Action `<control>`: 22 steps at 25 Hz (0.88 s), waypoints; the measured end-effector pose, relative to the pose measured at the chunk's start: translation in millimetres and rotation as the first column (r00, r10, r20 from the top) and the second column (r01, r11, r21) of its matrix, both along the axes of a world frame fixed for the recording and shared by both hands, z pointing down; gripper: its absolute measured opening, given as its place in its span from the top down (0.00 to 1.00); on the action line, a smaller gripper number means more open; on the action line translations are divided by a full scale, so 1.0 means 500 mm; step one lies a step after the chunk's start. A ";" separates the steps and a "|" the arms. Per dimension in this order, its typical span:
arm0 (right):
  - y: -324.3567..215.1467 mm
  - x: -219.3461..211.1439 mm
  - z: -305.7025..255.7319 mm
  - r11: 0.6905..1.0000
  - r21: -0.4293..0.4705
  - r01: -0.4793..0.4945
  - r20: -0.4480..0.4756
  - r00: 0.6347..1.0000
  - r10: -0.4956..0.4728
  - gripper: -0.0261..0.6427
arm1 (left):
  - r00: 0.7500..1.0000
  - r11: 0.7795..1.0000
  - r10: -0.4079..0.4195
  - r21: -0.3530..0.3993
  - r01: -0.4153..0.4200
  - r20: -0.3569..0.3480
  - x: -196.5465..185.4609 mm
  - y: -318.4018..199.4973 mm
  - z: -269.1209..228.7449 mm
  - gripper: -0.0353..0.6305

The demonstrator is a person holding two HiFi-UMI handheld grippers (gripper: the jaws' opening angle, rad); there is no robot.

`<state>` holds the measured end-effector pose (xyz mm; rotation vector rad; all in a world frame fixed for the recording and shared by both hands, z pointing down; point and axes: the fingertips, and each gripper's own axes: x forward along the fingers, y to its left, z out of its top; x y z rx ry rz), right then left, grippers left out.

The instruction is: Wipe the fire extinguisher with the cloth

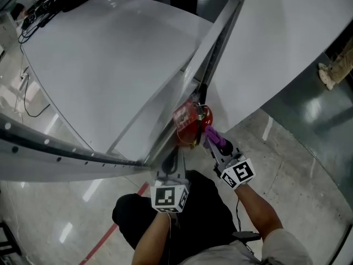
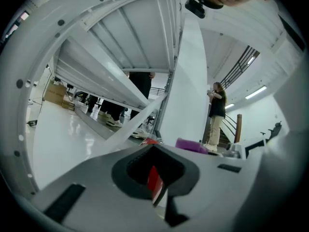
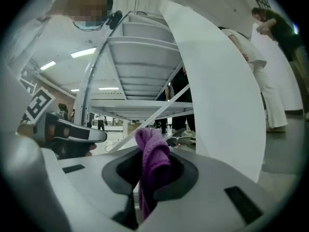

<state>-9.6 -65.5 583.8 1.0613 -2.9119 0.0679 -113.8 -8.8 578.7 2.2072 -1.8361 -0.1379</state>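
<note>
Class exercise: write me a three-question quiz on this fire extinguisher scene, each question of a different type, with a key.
1. True or false: the right gripper holds a purple cloth.
2. Where is the fire extinguisher? A on a tabletop; B low between two white tables; C in a cardboard box.
3. Fill in: the left gripper is shut on something ____ in colour.
Key: 1 true; 2 B; 3 red.
</note>
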 end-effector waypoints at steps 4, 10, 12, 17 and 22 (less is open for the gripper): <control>0.010 0.073 0.090 0.983 -0.160 -0.090 0.032 0.995 0.096 0.87 | 1.000 1.000 0.003 0.018 -0.003 -0.004 -0.004 0.004 -0.013 0.94; 0.009 0.144 0.339 0.856 -0.432 -0.284 -0.013 0.951 0.309 0.87 | 1.000 1.000 0.010 0.026 -0.010 -0.020 -0.003 0.012 -0.022 0.94; 0.003 0.139 0.430 0.811 -0.488 -0.323 -0.060 0.939 0.338 0.87 | 1.000 0.999 0.019 0.034 -0.019 -0.016 0.002 0.017 -0.029 0.94; -0.009 0.101 0.574 0.767 -0.524 -0.370 -0.137 0.925 0.354 0.87 | 1.000 1.000 0.017 0.022 -0.017 -0.005 0.001 0.031 -0.022 0.94; -0.036 0.063 0.621 0.766 -0.528 -0.367 -0.114 0.924 0.365 0.87 | 1.000 0.999 0.018 0.027 -0.018 -0.002 0.003 0.037 -0.024 0.94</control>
